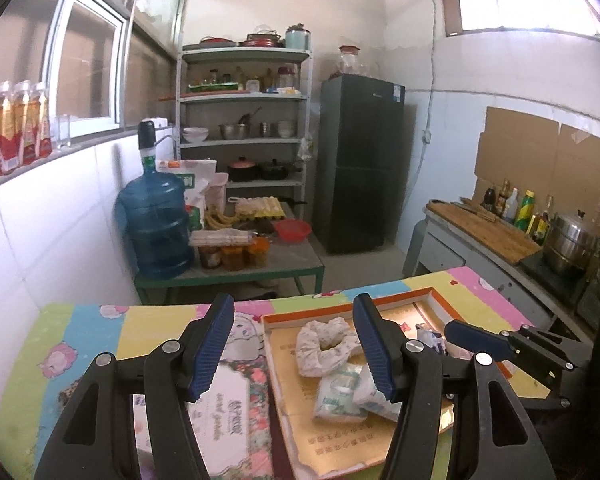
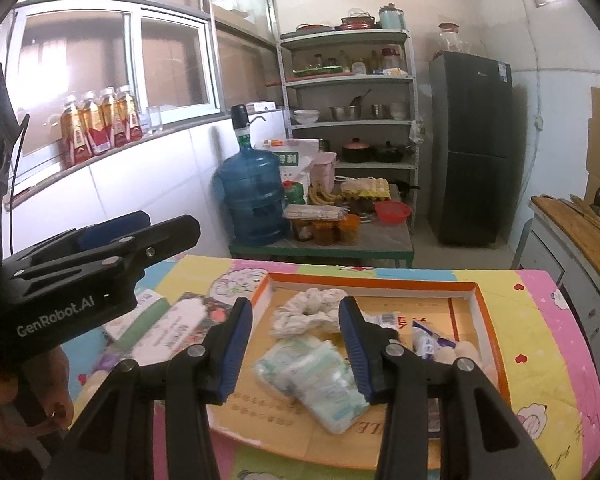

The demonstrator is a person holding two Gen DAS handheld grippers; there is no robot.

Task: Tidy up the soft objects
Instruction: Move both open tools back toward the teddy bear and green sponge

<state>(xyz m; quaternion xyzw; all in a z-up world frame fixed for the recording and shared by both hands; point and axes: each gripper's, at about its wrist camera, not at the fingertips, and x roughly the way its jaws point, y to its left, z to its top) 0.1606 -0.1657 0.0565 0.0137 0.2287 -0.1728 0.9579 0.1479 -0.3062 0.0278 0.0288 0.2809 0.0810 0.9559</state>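
Soft goods, lower centre of frame, lying in an orange-rimmed cardboard tray (image 2: 485, 308): one white printed fabric ring (image 2: 306, 312); plastic-wrapped tissue packs (image 2: 320, 376), pale green print, lettering unreadable. Tray stands on a pastel cartoon-patterned surface (image 2: 548, 344). Left gripper (image 1: 296, 350): jaws wide open, empty, marked "GenRobot.AI" in the right view. Right gripper (image 2: 296, 350): jaws wide open, empty, above the packs. Blue water jug (image 2: 254, 196), centre background.

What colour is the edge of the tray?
Orange, with white inside; the tray shows best in the right wrist view.
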